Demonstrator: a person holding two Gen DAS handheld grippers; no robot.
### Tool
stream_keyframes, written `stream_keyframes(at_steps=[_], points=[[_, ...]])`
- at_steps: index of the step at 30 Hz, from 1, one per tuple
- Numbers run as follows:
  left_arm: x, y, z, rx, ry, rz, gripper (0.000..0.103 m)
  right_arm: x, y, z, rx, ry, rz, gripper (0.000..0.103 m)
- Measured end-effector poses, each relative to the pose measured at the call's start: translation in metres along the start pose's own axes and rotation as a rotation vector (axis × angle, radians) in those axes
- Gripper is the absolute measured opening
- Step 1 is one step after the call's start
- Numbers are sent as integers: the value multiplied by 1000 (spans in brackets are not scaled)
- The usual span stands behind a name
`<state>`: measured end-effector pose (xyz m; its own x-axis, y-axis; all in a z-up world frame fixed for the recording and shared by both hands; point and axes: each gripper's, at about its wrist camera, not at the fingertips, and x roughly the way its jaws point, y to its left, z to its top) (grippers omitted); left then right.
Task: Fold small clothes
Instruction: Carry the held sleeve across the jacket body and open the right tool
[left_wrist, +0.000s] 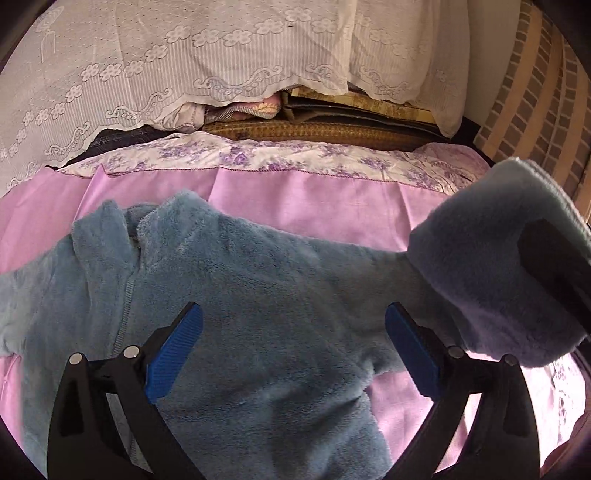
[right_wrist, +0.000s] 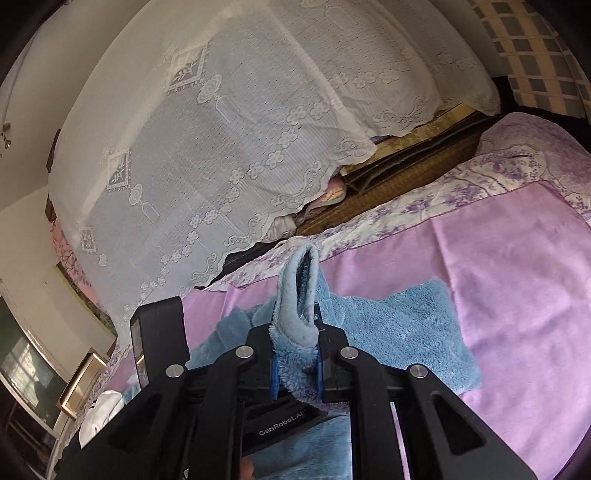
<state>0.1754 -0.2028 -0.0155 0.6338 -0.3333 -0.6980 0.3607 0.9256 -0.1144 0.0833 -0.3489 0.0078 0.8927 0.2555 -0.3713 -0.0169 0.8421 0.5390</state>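
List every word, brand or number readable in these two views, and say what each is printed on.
"GenRobot.AI": white print on the black body of the right gripper, behind its fingers.
No other text in either view: the blue fleece garment, pink sheet and lace cover carry only patterns.

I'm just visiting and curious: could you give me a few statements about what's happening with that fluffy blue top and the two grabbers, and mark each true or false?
1. The right gripper is clamped on a sleeve of the blue fleece jacket. True.
2. The left gripper is shut on the jacket. False: its jaws stand wide open above it.
3. The jacket lies on a green sheet. False: the sheet is pink.
4. A white lace cloth hangs behind the bed. True.
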Motion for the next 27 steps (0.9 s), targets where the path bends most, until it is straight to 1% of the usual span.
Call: stream_keyframes(at_steps=[2,4,11,18,23,27], points=[[-7,14,4,-11,-22,11,96,14,12,-5,1,23,15,14],[-11,27,8,-8,-38,42,96,24,25,-8,-7,29,24,14],[-21,76,15,-32,-70,105,96,62,70,-17,-27,60,66,15],[-33,135,12,-99,-106,164,96,106,117,-32,-55,103,119,16],[-31,158,9,-124,-105,219,96,129,137,-44,-103,121,114,17],[-22,168,2,-134,-81,266,96,148,138,-53,-126,154,110,17]])
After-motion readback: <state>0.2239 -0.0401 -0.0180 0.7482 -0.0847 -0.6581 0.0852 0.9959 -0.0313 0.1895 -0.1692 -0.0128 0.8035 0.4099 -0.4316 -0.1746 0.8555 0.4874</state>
